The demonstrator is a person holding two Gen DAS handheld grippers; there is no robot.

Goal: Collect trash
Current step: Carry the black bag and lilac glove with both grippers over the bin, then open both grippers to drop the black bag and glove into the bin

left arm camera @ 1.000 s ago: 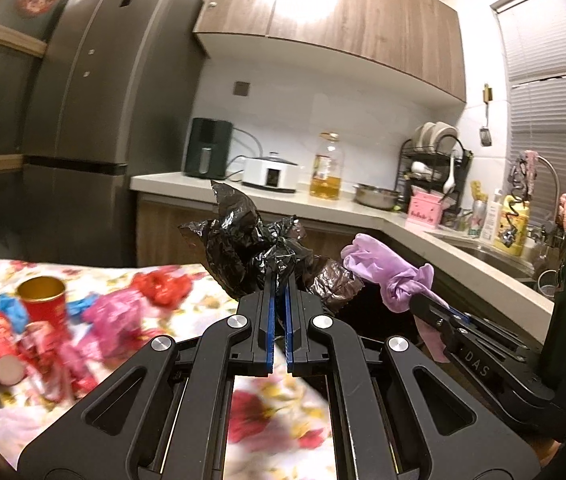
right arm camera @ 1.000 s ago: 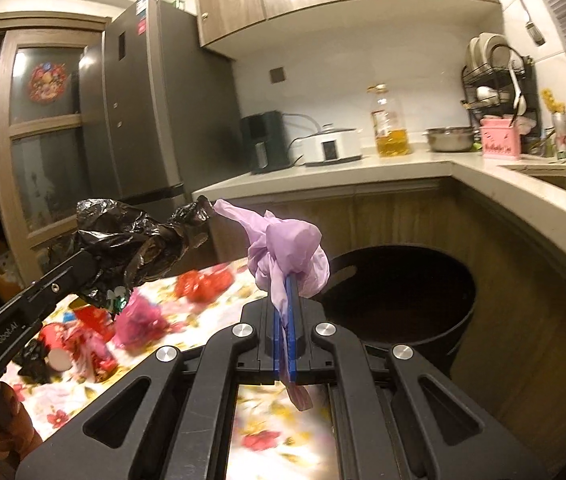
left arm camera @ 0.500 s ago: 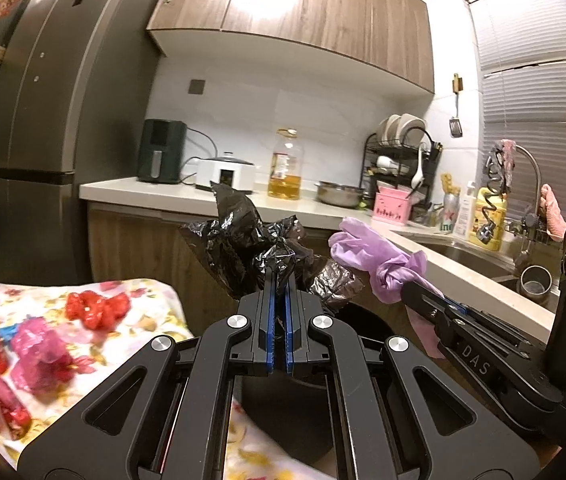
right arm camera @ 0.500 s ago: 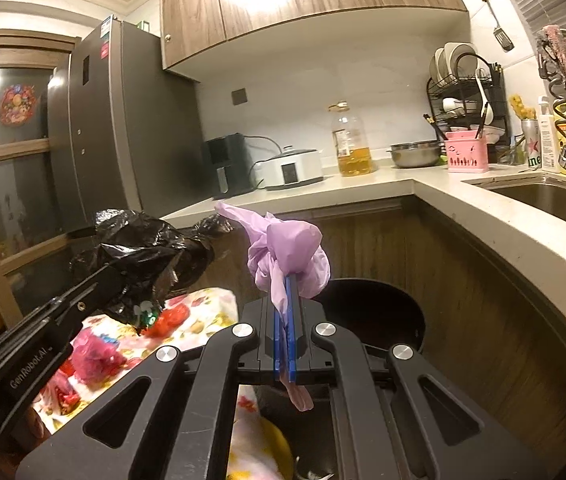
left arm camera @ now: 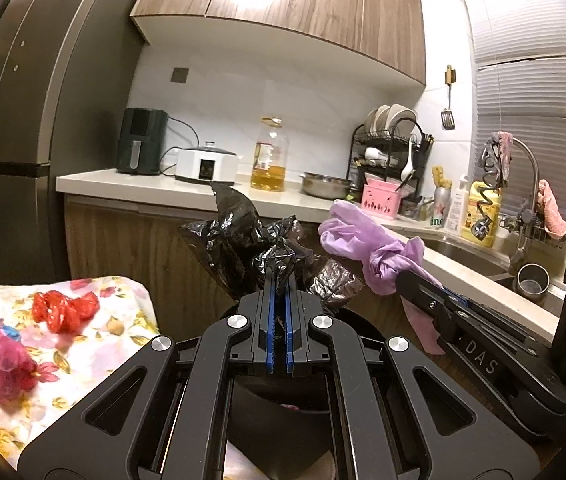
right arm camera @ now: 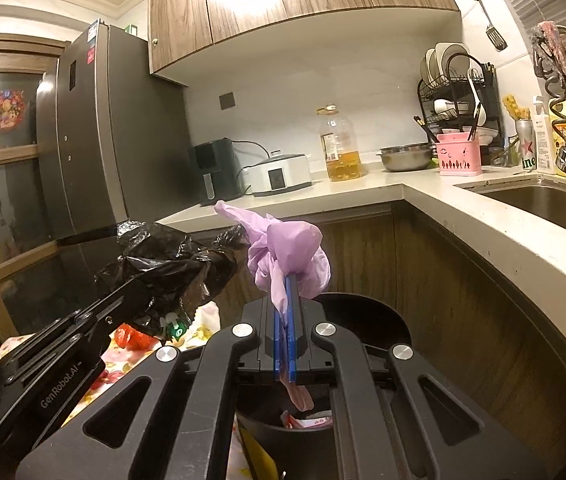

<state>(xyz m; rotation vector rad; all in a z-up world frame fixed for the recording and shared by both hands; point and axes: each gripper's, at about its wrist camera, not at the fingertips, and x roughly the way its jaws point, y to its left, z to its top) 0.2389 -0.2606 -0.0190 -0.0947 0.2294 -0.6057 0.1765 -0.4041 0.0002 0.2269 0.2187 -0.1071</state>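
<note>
My left gripper (left arm camera: 279,280) is shut on a crumpled black plastic bag (left arm camera: 243,248), held up above the black trash bin (left arm camera: 363,328). The same black plastic bag (right arm camera: 163,264) shows at the left of the right wrist view, in the left gripper (right arm camera: 151,300). My right gripper (right arm camera: 285,284) is shut on a knotted purple plastic bag (right arm camera: 287,252), also over the bin (right arm camera: 379,320). In the left wrist view the purple bag (left arm camera: 367,244) and right gripper (left arm camera: 407,280) sit just right of the black bag. Some trash lies inside the bin.
A flowered tablecloth (left arm camera: 123,312) at the left carries red trash (left arm camera: 63,312) and pink trash (left arm camera: 3,364). The kitchen counter (right arm camera: 483,232) curves round behind and to the right of the bin, with a sink (right arm camera: 543,200), oil bottle (left arm camera: 269,156) and dish rack (left arm camera: 391,148). A fridge (left arm camera: 23,120) stands left.
Both grippers have swung right from above the table to above the bin, each still holding its bag. The cans and most table trash have slid out of the left wrist view.
</note>
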